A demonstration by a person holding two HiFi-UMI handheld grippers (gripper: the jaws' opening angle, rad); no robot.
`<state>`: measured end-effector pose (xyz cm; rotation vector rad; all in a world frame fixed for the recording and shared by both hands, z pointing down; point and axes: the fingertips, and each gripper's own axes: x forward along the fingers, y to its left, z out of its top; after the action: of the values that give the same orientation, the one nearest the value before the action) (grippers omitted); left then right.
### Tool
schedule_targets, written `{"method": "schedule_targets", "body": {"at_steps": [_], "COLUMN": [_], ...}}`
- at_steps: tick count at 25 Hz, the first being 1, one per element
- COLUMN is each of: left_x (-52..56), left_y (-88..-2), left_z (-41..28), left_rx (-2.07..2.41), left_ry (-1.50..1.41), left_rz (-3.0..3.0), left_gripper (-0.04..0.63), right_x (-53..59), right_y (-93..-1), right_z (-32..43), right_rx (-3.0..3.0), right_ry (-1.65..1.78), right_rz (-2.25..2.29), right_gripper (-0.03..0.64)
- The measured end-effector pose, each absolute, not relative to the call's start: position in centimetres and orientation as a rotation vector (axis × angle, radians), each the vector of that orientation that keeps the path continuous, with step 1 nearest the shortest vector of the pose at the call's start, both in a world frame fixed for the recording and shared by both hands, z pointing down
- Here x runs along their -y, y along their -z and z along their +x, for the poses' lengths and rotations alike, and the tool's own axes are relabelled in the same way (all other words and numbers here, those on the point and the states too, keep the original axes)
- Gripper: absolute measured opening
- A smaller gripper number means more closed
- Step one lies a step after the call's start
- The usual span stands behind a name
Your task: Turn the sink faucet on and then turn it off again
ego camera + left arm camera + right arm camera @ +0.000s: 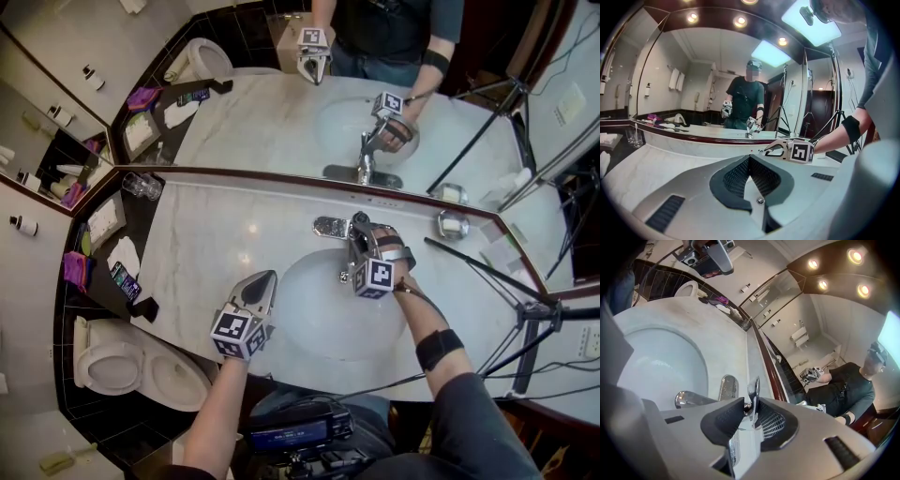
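Observation:
The chrome faucet [332,226] stands at the back rim of the white sink basin [309,309]. In the right gripper view its thin upright lever [753,389] sits between the dark pads of my right gripper [749,401], which press on it from both sides. The spout [689,399] reaches out over the basin [656,357]. In the head view my right gripper [361,236] covers the faucet top. My left gripper [262,281] hovers over the counter left of the basin. Its jaws [750,159] are shut with nothing in them. Beyond them, my right gripper [780,149] shows at the faucet.
A large mirror [281,112] backs the marble counter [206,234]. Drinking glasses [141,185] stand at the counter's far left corner, a small jar [452,225] right of the faucet. A phone [124,279] lies on a dark shelf. A toilet [112,361] is at left, a tripod [506,281] at right.

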<state>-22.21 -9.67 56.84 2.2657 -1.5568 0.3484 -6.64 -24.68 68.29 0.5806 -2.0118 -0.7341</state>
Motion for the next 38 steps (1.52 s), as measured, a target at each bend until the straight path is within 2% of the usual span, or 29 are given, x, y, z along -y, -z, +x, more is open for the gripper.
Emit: {"method": "schedule_targets", "body": {"at_steps": [27,30,34,38], "left_x": [10.4,10.2,9.7,9.1], "left_y": [-56.8,-56.9,-56.4,-56.0], "left_z": [-22.2,-22.3,-22.4,-22.8], "left_rx": [1.554,1.560,1.568,1.575], "left_ry": [-0.339,-0.342,-0.335,-0.328], "left_rz": [2.271,2.266,2.274,2.275], "left_gripper": [0.002,0.002,0.002,0.002], "right_x": [22.8,22.7,22.3,21.8], "right_y": [-69.5,-69.7,-69.7,-68.4], "right_z": [-7.2,-7.2,-6.4,-5.3], "right_rx": [1.954,1.960,1.961,1.971], "right_ry": [0.887,0.865,0.806,0.747], "right_rz": [0.548,0.543,0.571,0.613], "right_gripper": [0.095,0.104,0.153,0.153]}}
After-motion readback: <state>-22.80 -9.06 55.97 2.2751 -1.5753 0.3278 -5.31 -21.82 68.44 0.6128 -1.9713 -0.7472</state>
